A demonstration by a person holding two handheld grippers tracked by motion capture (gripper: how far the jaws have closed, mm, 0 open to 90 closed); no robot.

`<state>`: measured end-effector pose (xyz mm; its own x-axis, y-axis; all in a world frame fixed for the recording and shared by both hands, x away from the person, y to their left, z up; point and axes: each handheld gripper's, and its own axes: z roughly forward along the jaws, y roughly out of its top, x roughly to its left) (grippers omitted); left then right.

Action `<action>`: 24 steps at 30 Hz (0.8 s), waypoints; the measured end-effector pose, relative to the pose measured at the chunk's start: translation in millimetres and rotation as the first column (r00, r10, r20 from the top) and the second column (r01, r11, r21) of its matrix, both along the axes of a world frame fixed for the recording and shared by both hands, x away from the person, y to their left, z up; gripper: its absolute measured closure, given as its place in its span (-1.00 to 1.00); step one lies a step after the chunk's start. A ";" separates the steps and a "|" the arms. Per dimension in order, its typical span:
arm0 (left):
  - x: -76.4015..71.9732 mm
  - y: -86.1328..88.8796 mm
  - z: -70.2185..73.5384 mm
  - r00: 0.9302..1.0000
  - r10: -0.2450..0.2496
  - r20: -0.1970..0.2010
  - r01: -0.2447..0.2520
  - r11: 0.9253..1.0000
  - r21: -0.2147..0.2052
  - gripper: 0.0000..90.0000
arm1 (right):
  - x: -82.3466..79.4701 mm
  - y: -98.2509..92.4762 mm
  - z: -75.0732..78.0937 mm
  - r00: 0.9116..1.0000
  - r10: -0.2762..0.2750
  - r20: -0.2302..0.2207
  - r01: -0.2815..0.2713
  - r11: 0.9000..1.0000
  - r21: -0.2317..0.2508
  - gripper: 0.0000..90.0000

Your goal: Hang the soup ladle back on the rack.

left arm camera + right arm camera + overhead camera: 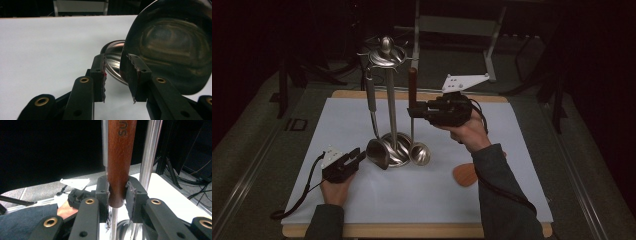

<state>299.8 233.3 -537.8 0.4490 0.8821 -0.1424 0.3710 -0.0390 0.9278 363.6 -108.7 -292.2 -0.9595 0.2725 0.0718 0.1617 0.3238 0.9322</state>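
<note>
Where counted L to R: 1 left gripper (358,156), jaws apart, nothing between, by hung ladle (377,151); 1 stand (388,100); 2nd ladle (420,153), wood handle (120,162) clamped in right gripper (413,111); 1 spatula (465,174), part hidden by sleeve.

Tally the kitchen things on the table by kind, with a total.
Metal utensil stand: 1
Ladles: 2, one hanging from the stand, one with a wooden handle clamped in the right tool
Wooden spatula lying on the white mat: 1
Total: 4
</note>
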 end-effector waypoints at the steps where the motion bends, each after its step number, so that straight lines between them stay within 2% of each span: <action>1: 0.0 0.1 0.1 1.000 -0.001 0.000 0.001 1.000 0.001 0.52 | -0.1 0.7 1.2 1.000 0.001 0.004 -0.001 1.000 0.002 0.65; 24: 0.2 0.1 0.0 1.000 0.001 0.000 -0.001 1.000 0.001 0.52 | 0.3 16.5 9.8 1.000 0.008 0.008 -0.008 1.000 -0.017 0.65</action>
<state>300.0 233.4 -537.9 0.4477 0.8829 -0.1415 0.3711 -0.0395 0.9277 363.9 -92.2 -282.4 -0.9621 0.2660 0.0599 0.1520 0.3408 0.9278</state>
